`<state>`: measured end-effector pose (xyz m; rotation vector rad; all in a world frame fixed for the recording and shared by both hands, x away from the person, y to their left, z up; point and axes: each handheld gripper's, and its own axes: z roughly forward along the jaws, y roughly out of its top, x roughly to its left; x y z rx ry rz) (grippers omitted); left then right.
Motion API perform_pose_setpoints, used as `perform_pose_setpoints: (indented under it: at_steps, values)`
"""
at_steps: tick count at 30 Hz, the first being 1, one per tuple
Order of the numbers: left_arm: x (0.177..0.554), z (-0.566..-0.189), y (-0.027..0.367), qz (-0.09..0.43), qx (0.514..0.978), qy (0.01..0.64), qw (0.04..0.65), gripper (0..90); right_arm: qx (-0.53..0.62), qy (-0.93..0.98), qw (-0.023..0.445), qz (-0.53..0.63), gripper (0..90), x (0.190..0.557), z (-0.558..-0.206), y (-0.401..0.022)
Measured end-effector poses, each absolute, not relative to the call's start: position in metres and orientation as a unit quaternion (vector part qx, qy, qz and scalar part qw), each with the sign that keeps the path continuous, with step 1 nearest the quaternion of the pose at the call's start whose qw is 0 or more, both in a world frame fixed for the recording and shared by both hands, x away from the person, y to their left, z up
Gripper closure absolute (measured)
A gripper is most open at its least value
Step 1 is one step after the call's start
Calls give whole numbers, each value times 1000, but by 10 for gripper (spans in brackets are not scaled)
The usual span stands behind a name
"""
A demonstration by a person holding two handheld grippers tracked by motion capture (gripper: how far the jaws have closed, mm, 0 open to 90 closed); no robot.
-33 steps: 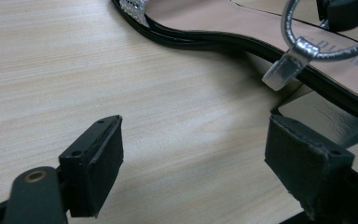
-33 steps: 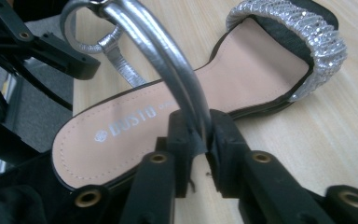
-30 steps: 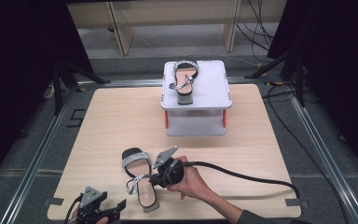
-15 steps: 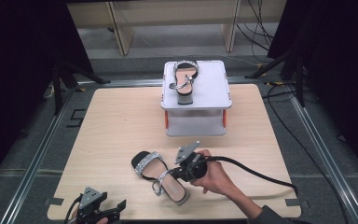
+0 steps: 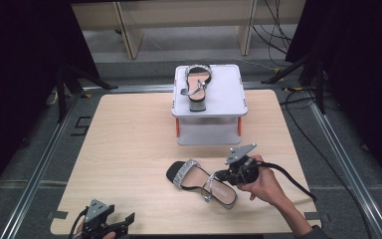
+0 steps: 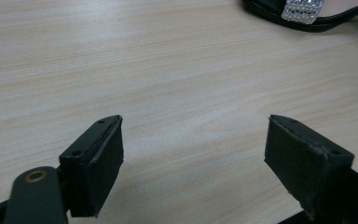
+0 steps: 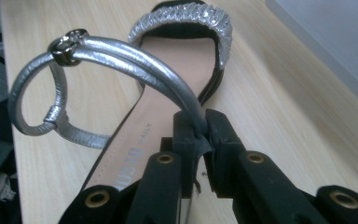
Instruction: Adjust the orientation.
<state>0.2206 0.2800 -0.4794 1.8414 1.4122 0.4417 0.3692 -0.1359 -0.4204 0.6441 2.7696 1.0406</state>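
Sandal (image 5: 202, 181) number one lies near the front of my wooden table (image 5: 129, 139), a little right of the middle, with its sparkly toe band pointing left and away from me. My right gripper (image 5: 227, 175) has it by the silver back strap (image 7: 135, 56). In the right gripper view the two black jaws are squeezed tight on that strap, with only the thin strap between them. My right hand (image 5: 263, 184) comes in from the bottom right, wrapped around the gripper, and the gripper points left, about level with the table. Its black cable (image 5: 293, 179) loops off to the right.

My left gripper (image 5: 110, 225) sits low at the front left edge. In the left gripper view its jaws stand wide apart over bare wood, holding nothing.

A second sandal (image 5: 197, 85) rests on top of the white stand (image 5: 226, 94) at the back of the table.

Compared with a moment ago, the first sandal and my right hand have slid to the right and a bit farther from me. The left gripper has not moved.
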Motion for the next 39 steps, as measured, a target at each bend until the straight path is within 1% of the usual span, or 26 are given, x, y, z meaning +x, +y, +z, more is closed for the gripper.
perform_pose_setpoints:
  at_steps: [3,9,10,12,13,14,15,17,19,20,21,23,24,26,32,36,37,39]
  values:
    - [220,-478,281,174,721,554,379,190,218,915,48,335,835,370,-427,-141]
    - [220,-479,281,174,718,553,386,190,222,917,45,329,832,370,-432,-152]
    - [220,-477,281,172,721,554,379,190,219,918,56,327,830,369,-433,-153]
    - [220,-479,281,173,720,549,387,190,215,920,56,322,814,367,-431,-156]
    - [220,-479,281,174,721,550,383,190,217,922,55,316,783,367,-429,-158]
    - [220,-479,281,173,722,549,383,190,224,925,43,304,733,366,-427,-159]
    - [221,-479,280,173,721,550,384,190,222,931,32,289,706,366,-423,-162]
    - [220,-479,279,168,725,552,375,189,227,931,68,279,635,363,-406,-170]
    - [221,-480,278,170,724,551,379,189,248,922,74,288,577,359,-388,-175]
    - [221,-479,278,168,726,552,374,189,251,913,92,309,525,359,-380,-174]
    - [221,-479,278,166,727,551,374,189,263,905,99,320,481,358,-373,-171]
    - [221,-481,276,166,725,548,382,189,259,903,101,326,445,360,-362,-158]
    - [221,-481,276,167,727,547,380,190,259,900,106,334,415,361,-359,-148]
    - [221,-481,277,167,726,547,383,189,258,903,99,328,377,363,-360,-126]
    - [222,-480,277,161,728,547,381,189,258,921,56,287,347,379,-379,-78]
    - [223,-481,277,170,732,542,377,189,248,932,49,258,345,384,-392,-59]
    - [223,-480,277,167,727,544,384,189,254,933,43,253,344,384,-396,-57]
    - [223,-479,278,163,728,550,376,189,252,937,46,236,338,386,-403,-54]
